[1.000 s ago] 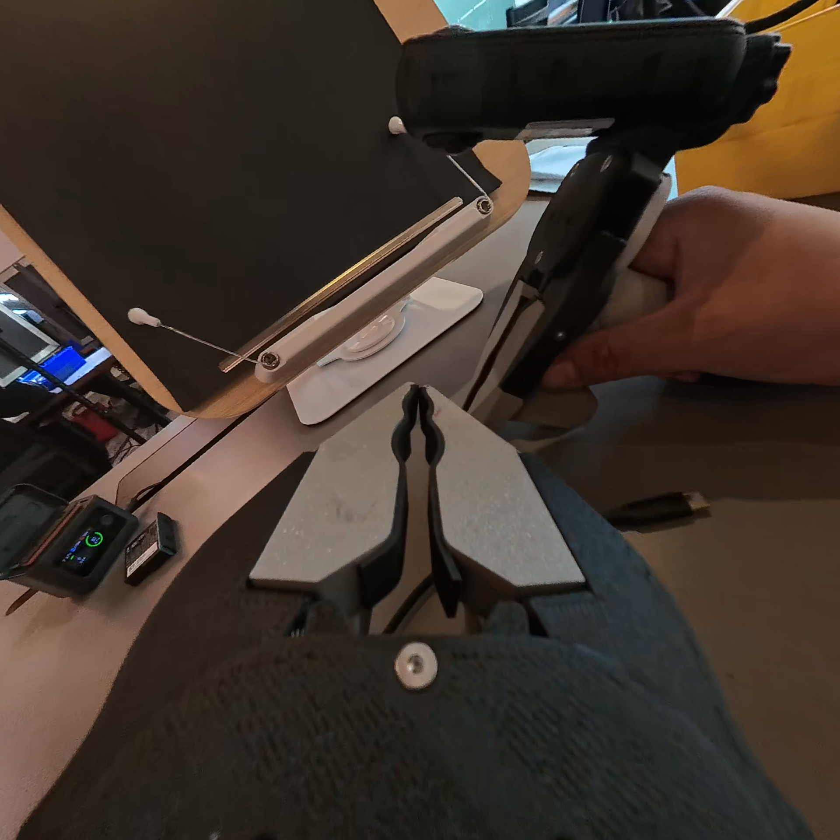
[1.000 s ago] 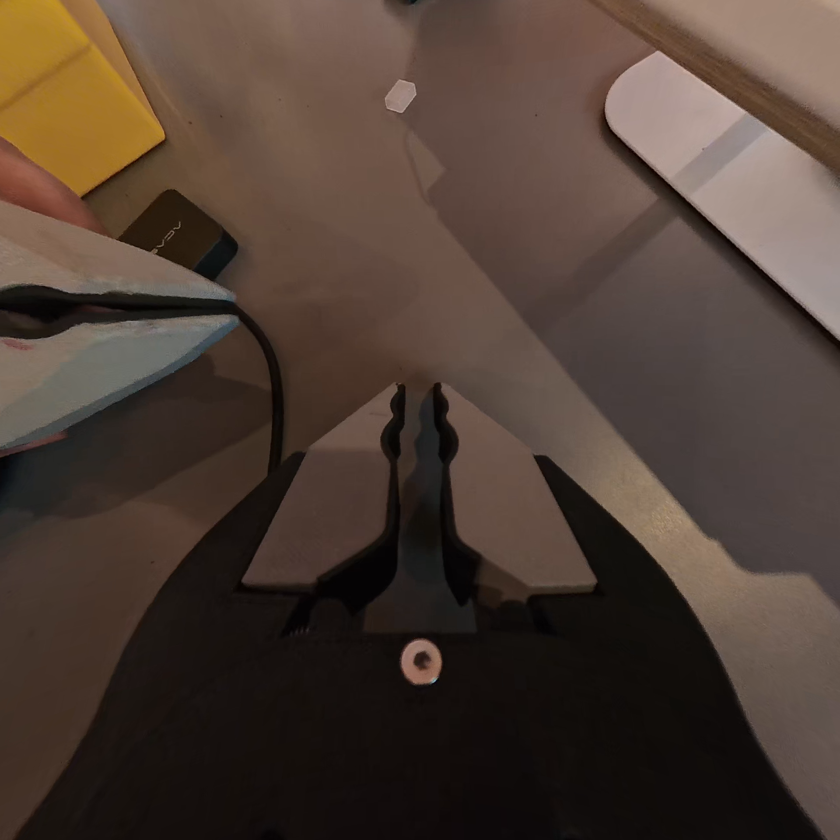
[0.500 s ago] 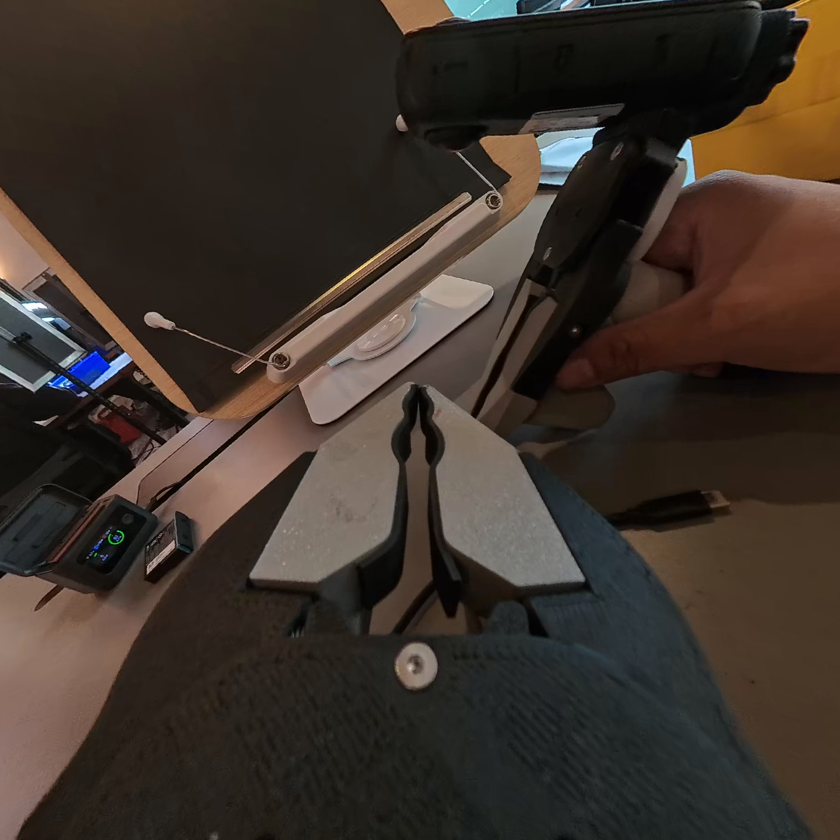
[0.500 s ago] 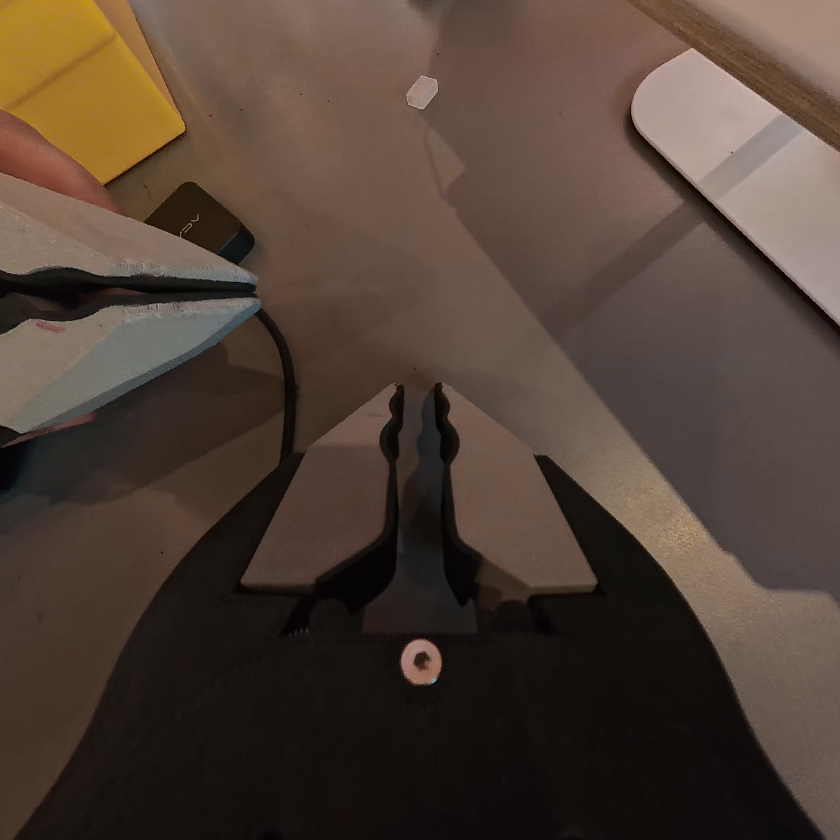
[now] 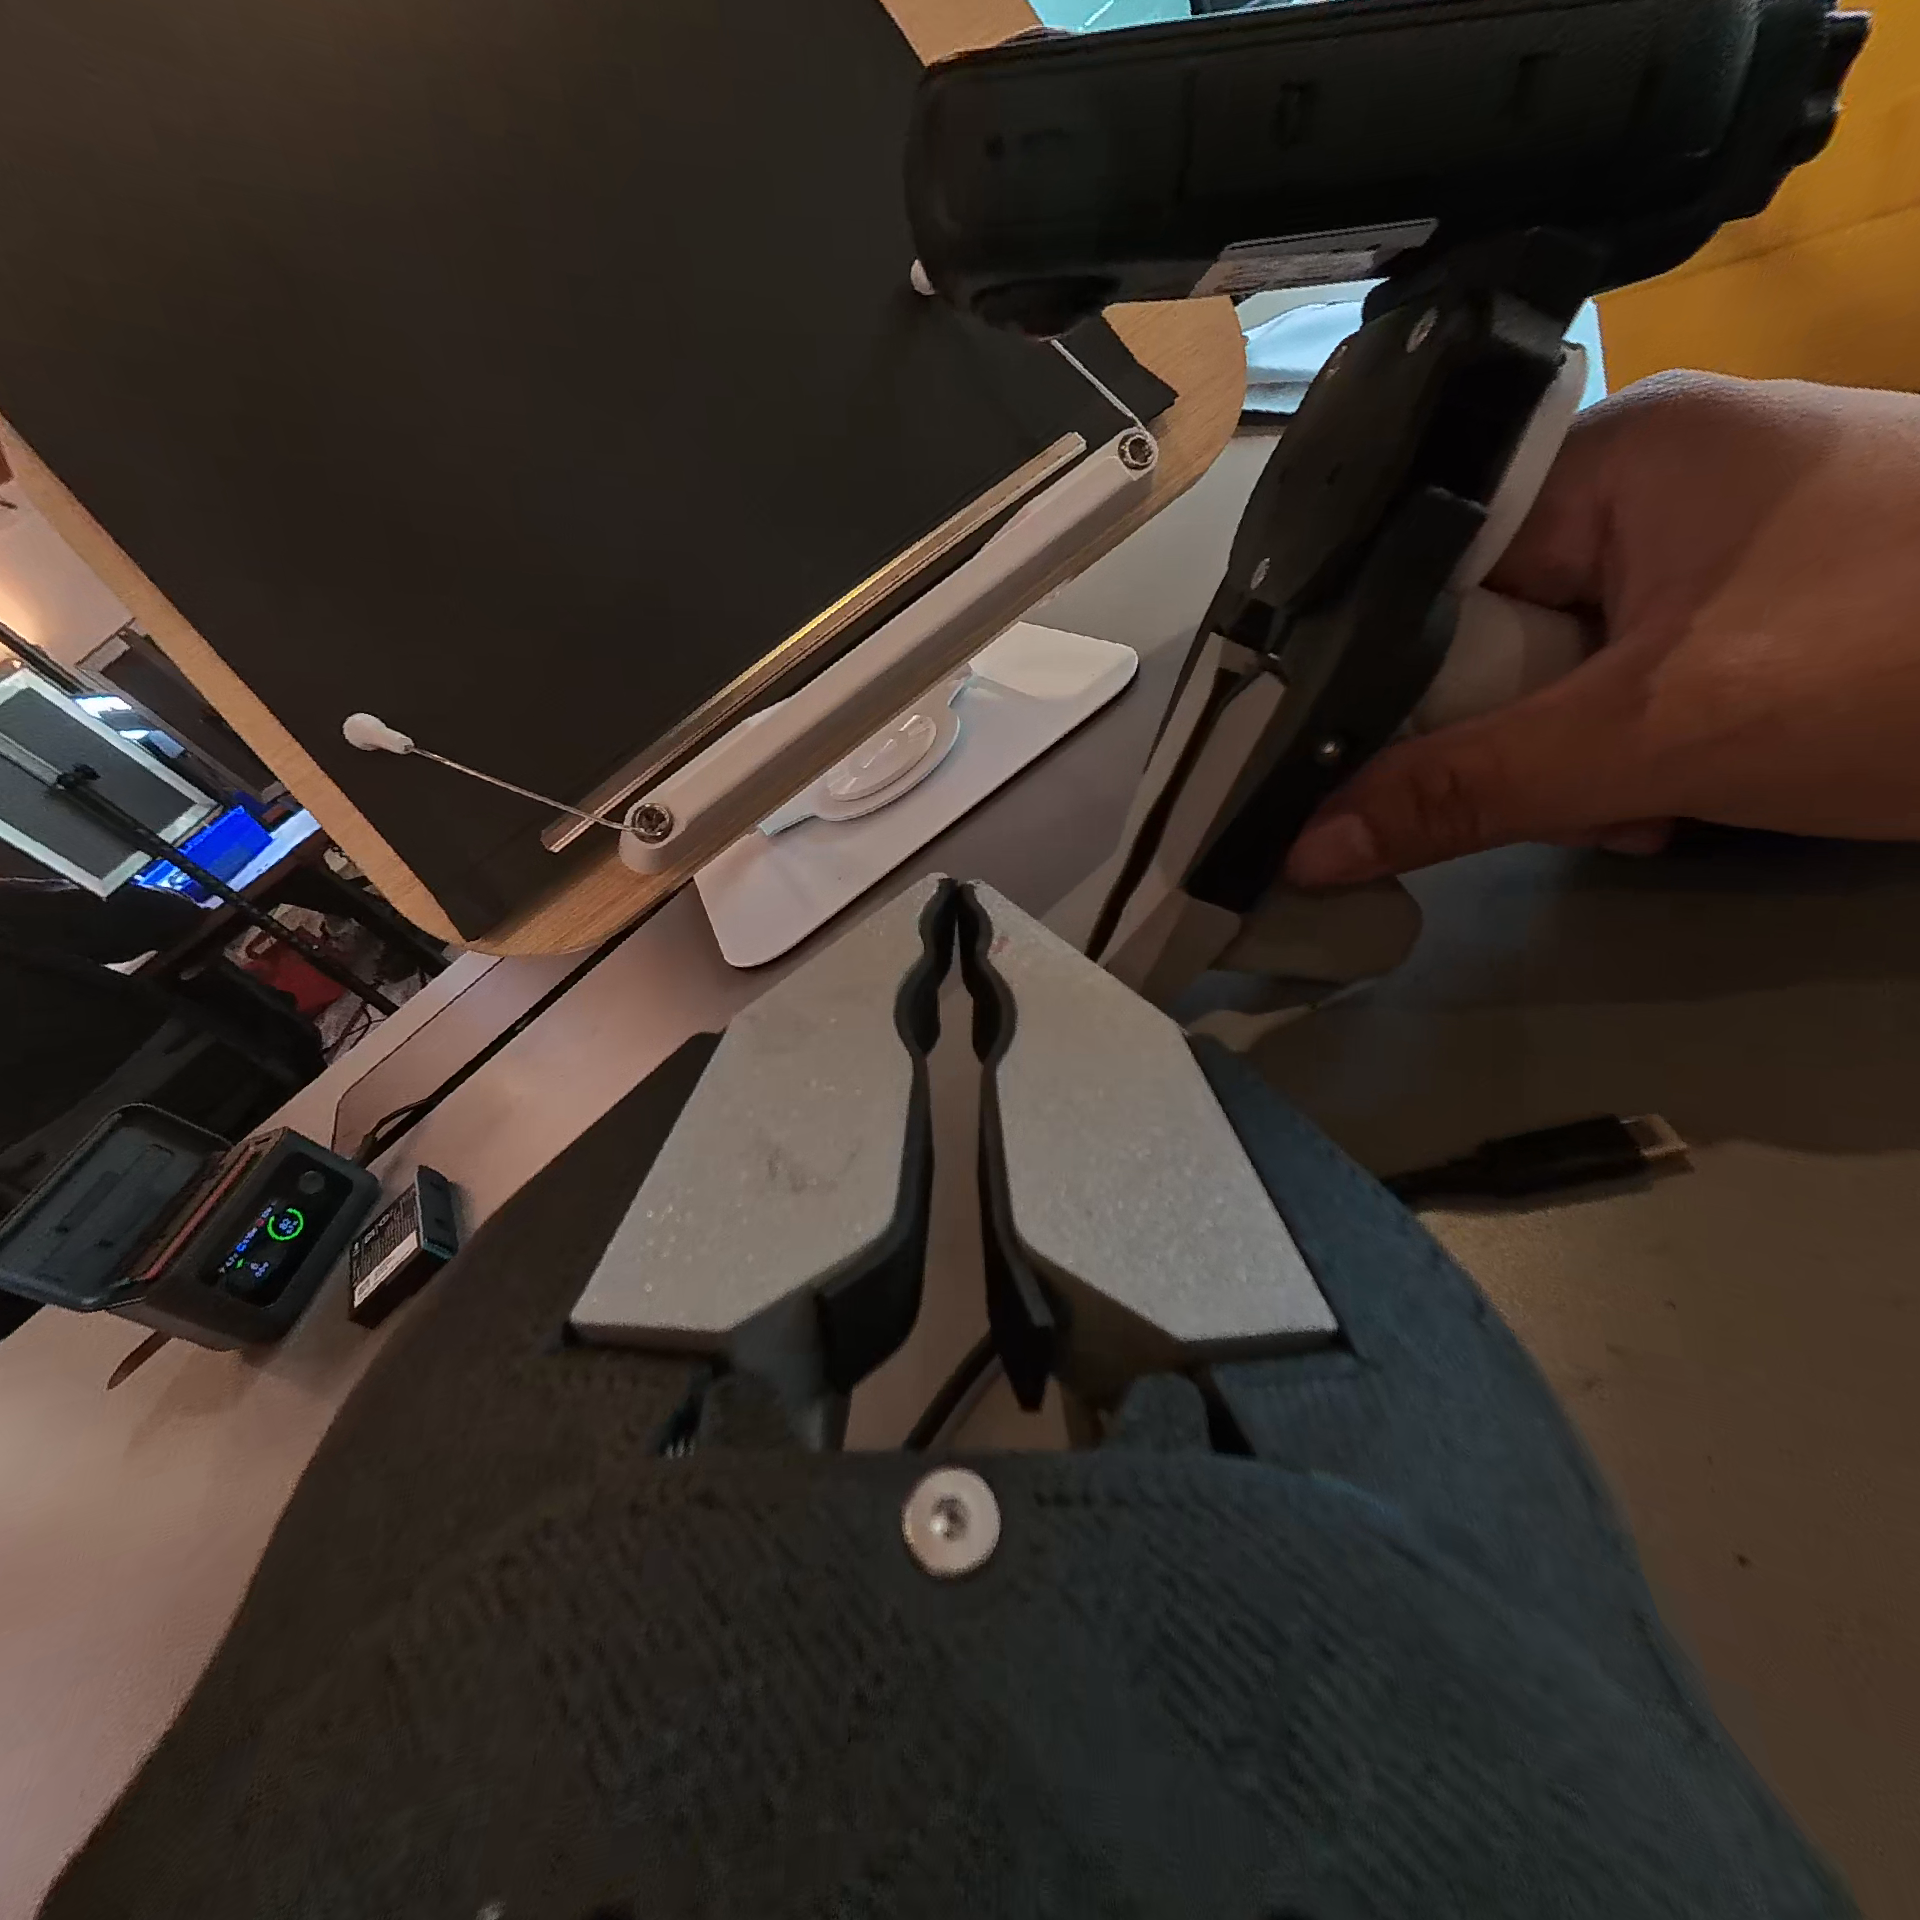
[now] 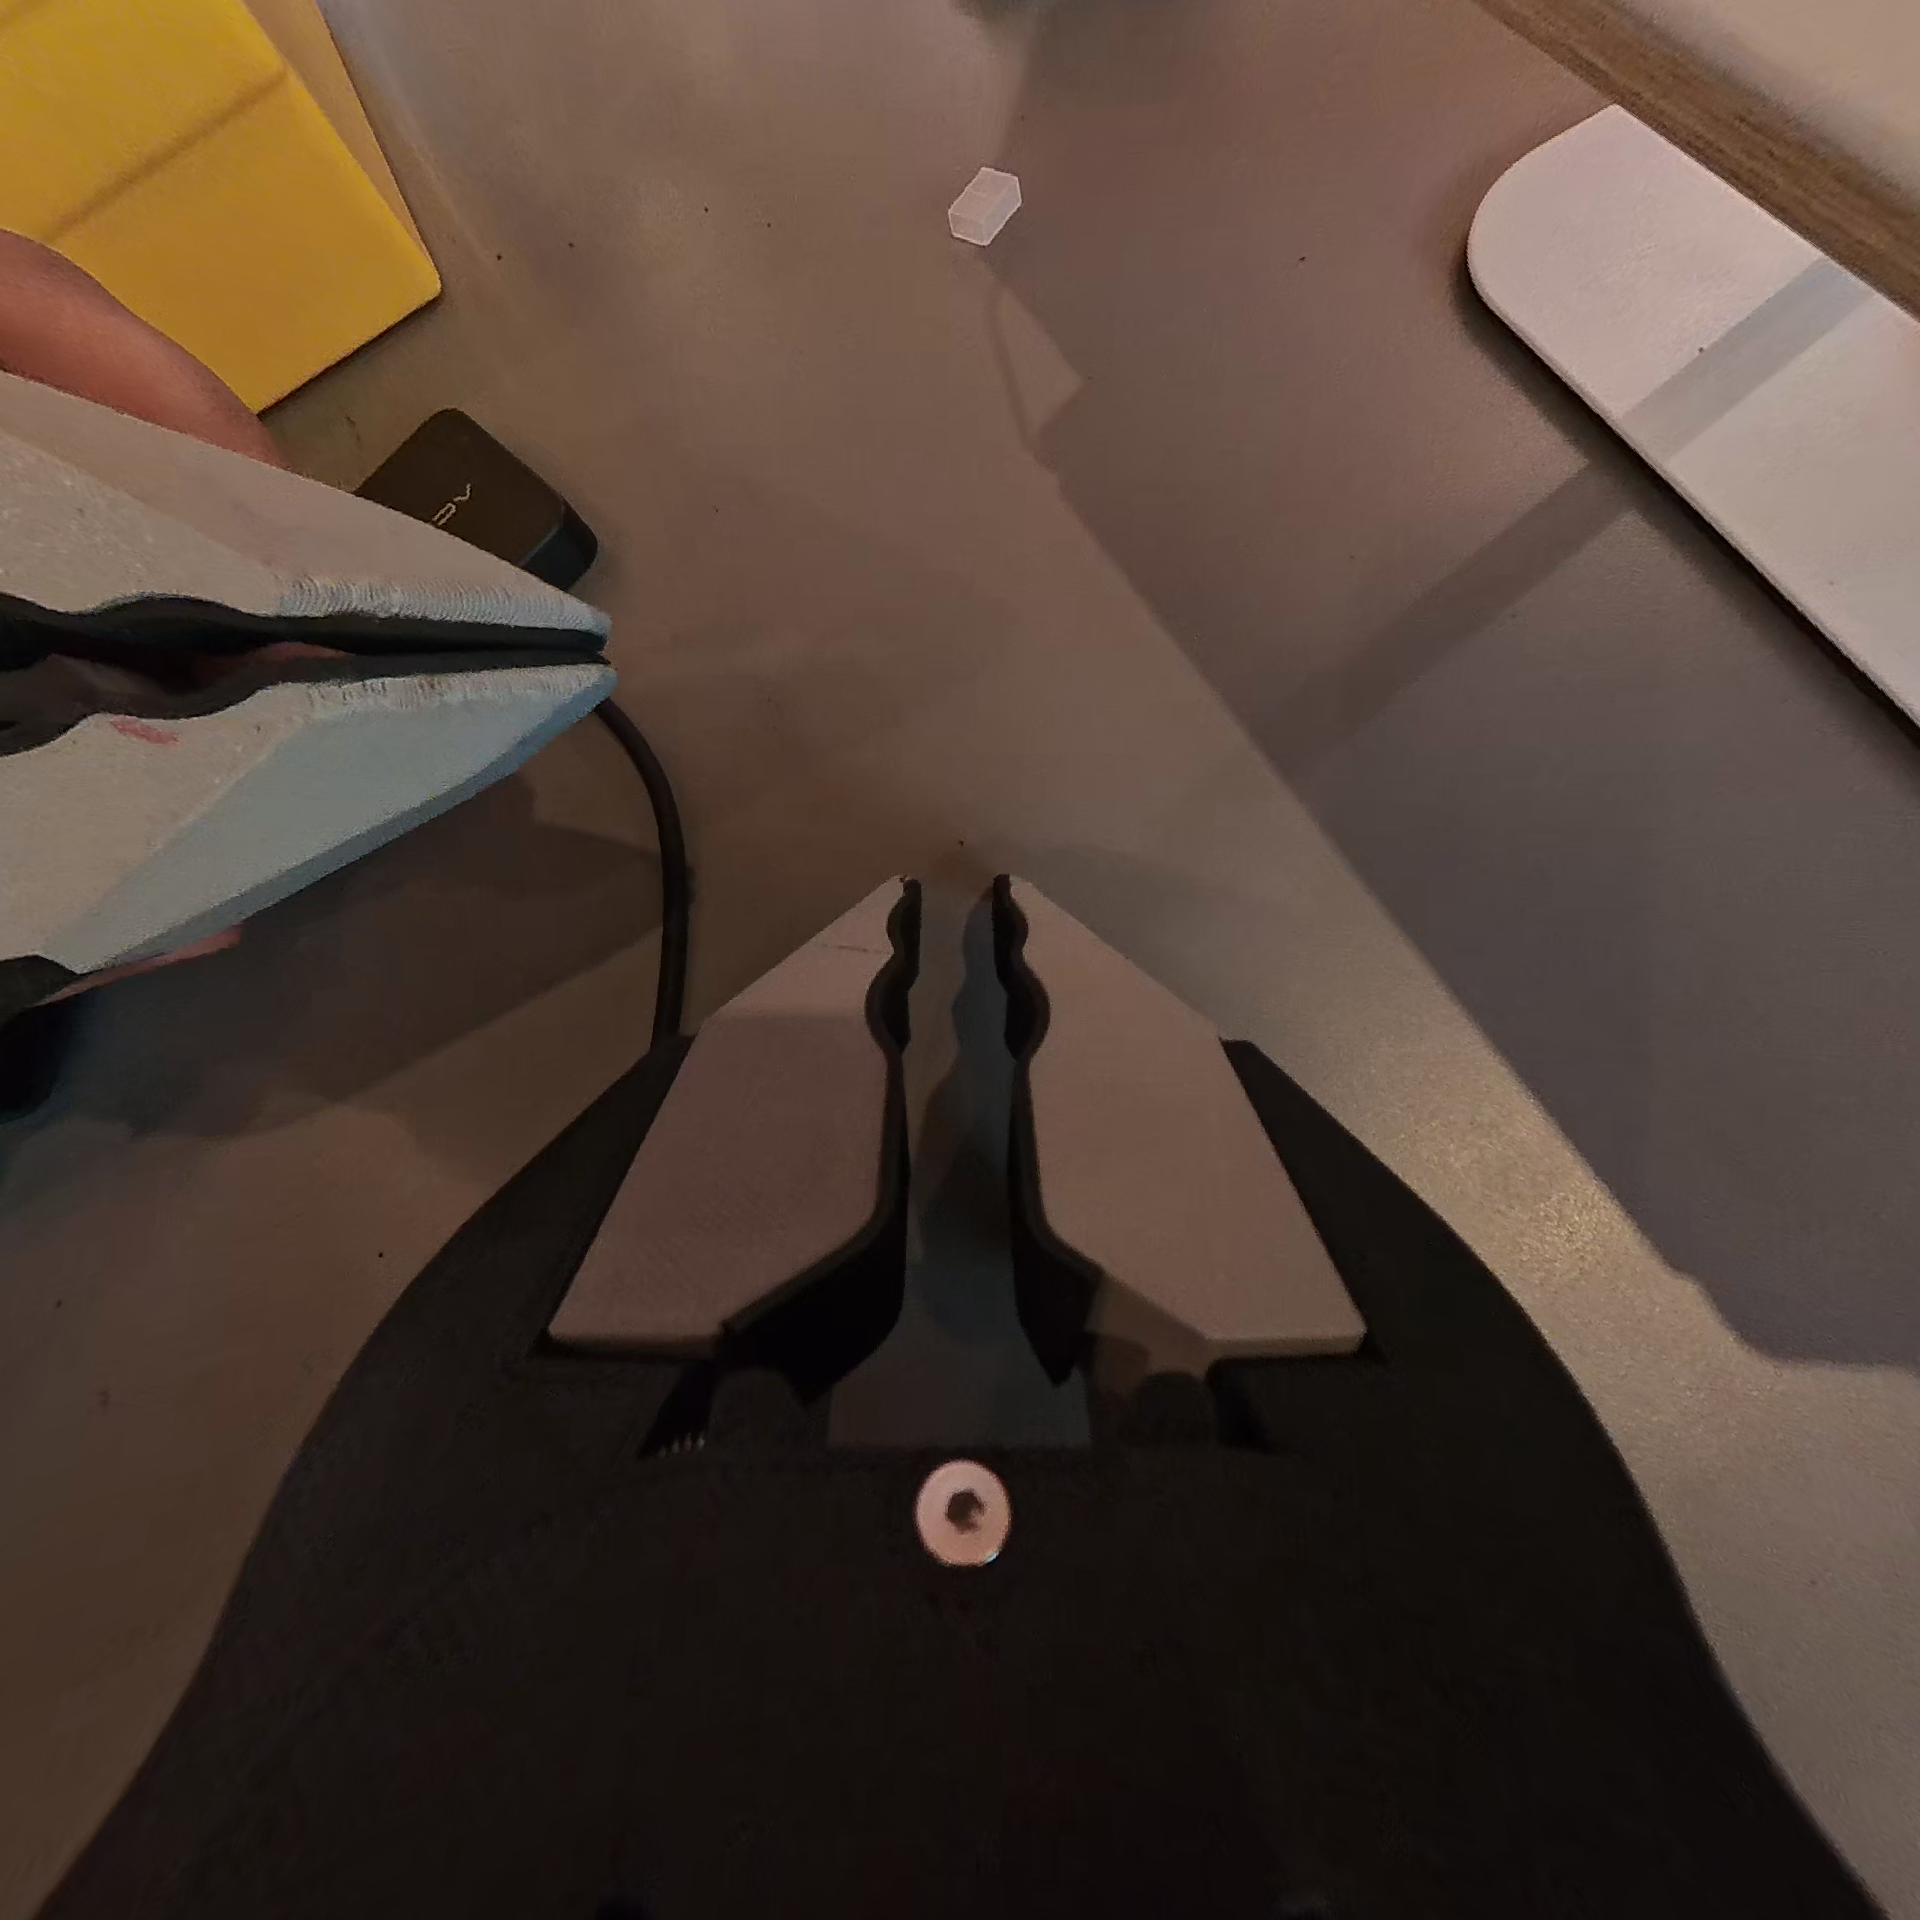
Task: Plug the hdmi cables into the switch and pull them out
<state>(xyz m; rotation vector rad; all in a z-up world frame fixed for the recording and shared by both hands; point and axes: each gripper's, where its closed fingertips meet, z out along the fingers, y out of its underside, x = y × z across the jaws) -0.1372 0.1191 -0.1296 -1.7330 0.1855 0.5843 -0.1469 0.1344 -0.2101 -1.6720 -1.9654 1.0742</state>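
In the left wrist view my left gripper is shut with its tips touching and nothing between them. A black HDMI cable plug lies loose on the table to its right. My right gripper, in the right wrist view, is slightly open and empty above bare table. It also shows in the left wrist view, held by a hand. In the right wrist view the left gripper reaches in from the left. A flat black box is partly hidden behind it, and a black cable curves below it.
A tilted wooden stand with a black sheet on a white base stands behind; the base shows at the right. A charger case and small battery lie left. A yellow box and a clear cap lie farther off. The grippers' ends are close to 8 cm from one another. The clear cap is about 15 cm from my right fingertips.
In the right wrist view the left gripper has moved farther in toward the right. Both views have shifted a little. Neither gripper's opening has changed.
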